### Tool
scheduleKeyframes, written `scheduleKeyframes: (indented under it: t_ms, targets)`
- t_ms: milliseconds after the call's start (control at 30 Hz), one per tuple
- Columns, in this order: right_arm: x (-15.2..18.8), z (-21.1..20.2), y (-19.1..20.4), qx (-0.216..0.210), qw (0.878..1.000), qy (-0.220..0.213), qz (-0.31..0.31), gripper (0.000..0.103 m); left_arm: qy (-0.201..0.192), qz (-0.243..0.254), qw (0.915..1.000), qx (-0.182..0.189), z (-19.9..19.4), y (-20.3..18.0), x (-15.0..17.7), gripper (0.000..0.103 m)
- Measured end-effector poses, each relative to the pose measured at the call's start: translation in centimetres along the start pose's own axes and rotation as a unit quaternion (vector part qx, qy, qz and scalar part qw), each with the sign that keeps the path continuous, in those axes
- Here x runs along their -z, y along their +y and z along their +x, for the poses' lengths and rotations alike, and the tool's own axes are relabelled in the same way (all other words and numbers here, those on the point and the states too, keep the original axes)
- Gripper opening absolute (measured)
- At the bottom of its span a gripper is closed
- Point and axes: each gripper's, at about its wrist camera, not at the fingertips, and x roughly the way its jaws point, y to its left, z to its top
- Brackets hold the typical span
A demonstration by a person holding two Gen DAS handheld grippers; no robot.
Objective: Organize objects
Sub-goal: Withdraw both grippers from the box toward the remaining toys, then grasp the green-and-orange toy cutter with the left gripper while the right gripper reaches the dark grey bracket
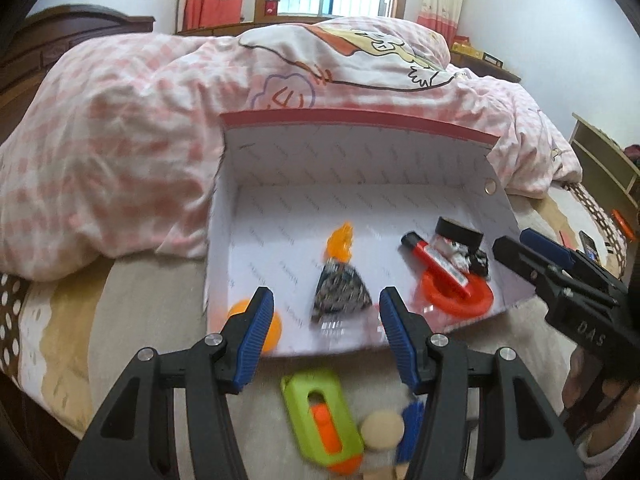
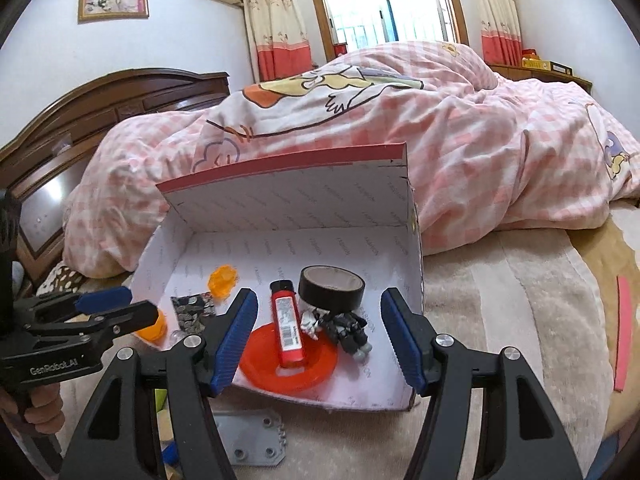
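An orange ball (image 1: pixel 274 330) sits at the left front corner of the white cardboard box (image 2: pixel 280 204) on the bed. The left gripper (image 1: pixel 326 322) stands half-spread, empty. Inside the box, a red tube (image 2: pixel 287 326) lies across an orange plastic ring (image 2: pixel 288 364). The right gripper (image 2: pixel 318 332) stands wide, gripping nothing.

Left wrist view: green case (image 1: pixel 320 420) w/ orange slider is blurred; wooden knob (image 1: pixel 382 431) and blue bristly thing (image 1: pixel 412 420) near bottom edge blurred, cut off, can't ID. Orange ball (image 1: pixel 272 330) partly hidden behind left finger. Right wrist view: grey metal plate (image 2: pixel 252 440) partly hidden by gripper frame; box print too small to read.
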Motion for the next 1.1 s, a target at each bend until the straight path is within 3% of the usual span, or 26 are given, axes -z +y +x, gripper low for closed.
scheduleKeyframes:
  t_ms: [467,633,833,1100]
  targets:
    - [2.2,-3.3,1.5,-0.012,0.999,0.006,-0.039,0.065,0.022,-0.021,0.9994,0.016,-2.4,1.9,6.0,0.055]
    - [3.8,-4.5,2.0,-0.024,0.998,0.023,-0.044,0.065,0.051,-0.046,0.9966,0.047,-1.9,2.0,8.1,0.055]
    - [6.4,-4.7,2.1,-0.021,0.997,0.054,-0.045,0.065,0.057,-0.042,0.996,0.054,-1.2,0.9,8.2,0.055]
    - [7.7,-3.9,1.9,-0.024,0.996,0.08,-0.037,0.065,0.062,-0.051,0.9964,0.029,0.3,1.2,6.9,0.055]
